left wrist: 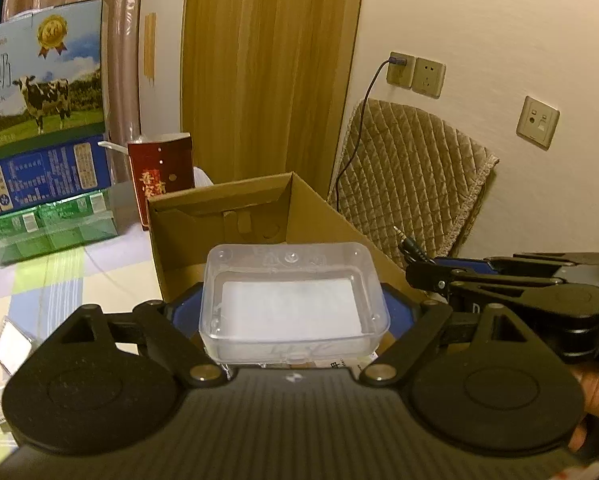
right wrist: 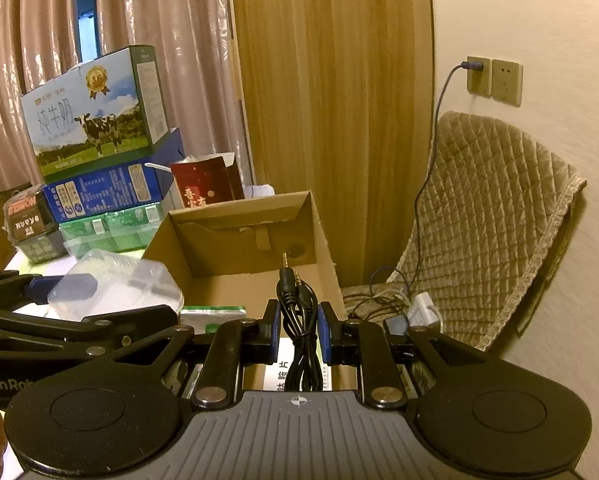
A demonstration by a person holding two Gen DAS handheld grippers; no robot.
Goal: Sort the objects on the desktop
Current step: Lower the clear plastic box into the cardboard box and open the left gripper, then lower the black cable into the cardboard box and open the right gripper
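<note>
A cream wall with sockets, a wooden door (right wrist: 331, 80) and pink curtains stand behind the table (left wrist: 59, 280). At mid-frame we see an open cardboard box (left wrist: 235, 216). Our left gripper (left wrist: 295, 312), jaws spread wide, clamps a clear plastic container (left wrist: 295, 304) in front of that box; its blue pads look pressed to the sides, though they are partly hidden. Our right gripper (right wrist: 298, 332) is closed tight on a coiled black audio cable (right wrist: 297, 320), plugs pointing up over the box. Stacked milk cartons (right wrist: 95, 120) fill the upper left.
</note>
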